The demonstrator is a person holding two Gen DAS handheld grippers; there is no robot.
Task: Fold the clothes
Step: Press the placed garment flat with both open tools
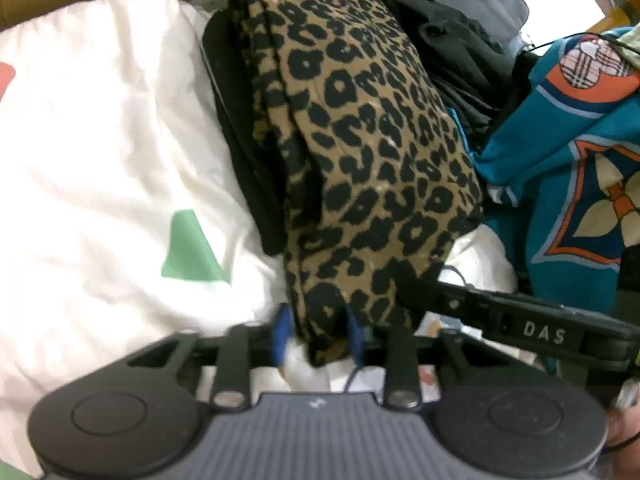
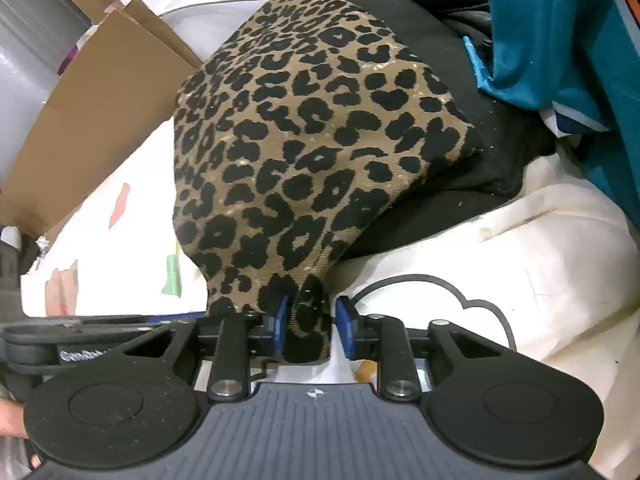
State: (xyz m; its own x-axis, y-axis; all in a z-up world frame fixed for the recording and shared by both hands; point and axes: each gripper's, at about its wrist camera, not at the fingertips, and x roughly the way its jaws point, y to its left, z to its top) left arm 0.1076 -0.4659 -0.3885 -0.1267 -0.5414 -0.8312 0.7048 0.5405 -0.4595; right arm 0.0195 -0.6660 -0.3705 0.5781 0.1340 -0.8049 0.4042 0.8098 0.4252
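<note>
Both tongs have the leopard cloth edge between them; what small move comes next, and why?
Probably close both tongs fully, then lift. The leopard cloth lies folded on a black garment; its near edge sits between the left tongs and right tongs.

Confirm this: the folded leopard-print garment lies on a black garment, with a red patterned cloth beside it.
Wrong on one count: the patterned cloth is teal, not red, as the left wrist view shows. The rest holds: the folded leopard-print garment lies on a black garment.
</note>
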